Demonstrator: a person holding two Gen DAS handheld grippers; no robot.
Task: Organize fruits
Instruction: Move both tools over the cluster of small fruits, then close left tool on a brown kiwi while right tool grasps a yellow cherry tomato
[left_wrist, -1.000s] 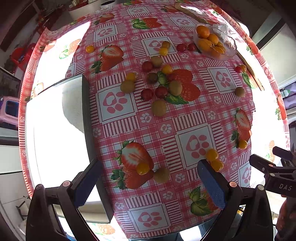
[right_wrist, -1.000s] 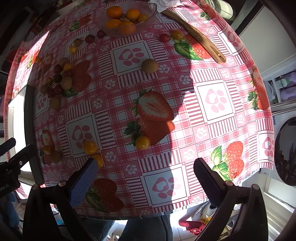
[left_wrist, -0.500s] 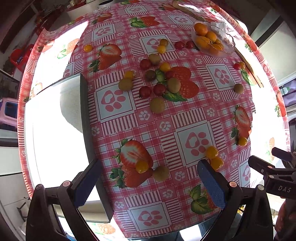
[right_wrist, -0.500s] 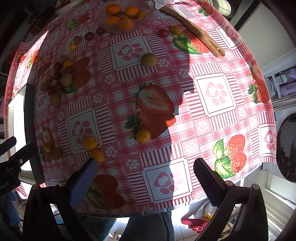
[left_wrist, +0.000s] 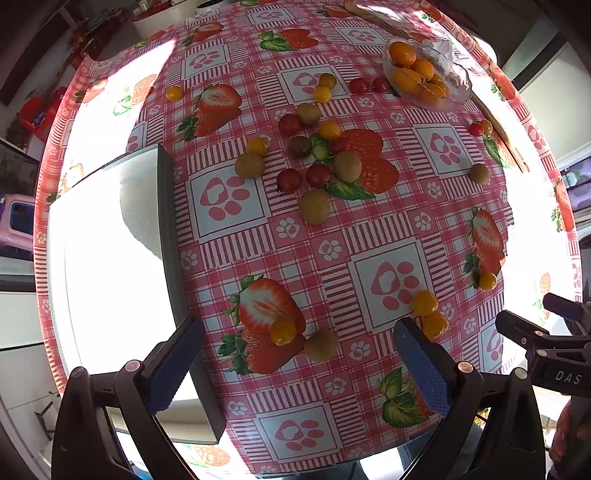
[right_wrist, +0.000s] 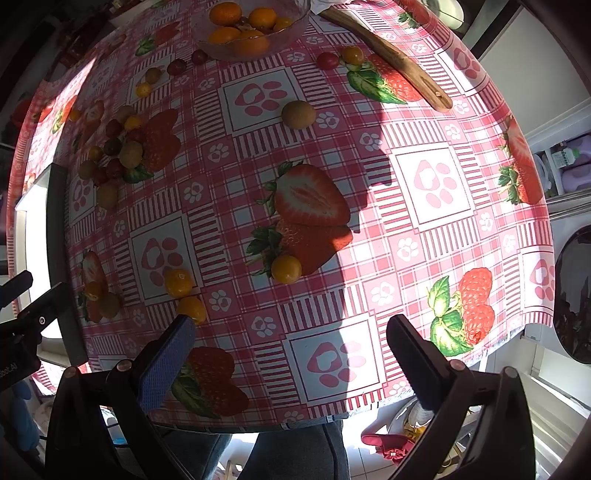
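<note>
Near the table's front edge, between the wide-open left gripper's pads: a small orange fruit touching a brown kiwi-like one. Best pinched singly, low and centred. Right gripper likewise spread, empty. Glass bowl far right, holding oranges.

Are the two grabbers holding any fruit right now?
No. The left gripper and right gripper are both open and empty, above the tablecloth.

strawberry-print tablecloth, wooden utensil by its far edge, white tray at left
</note>
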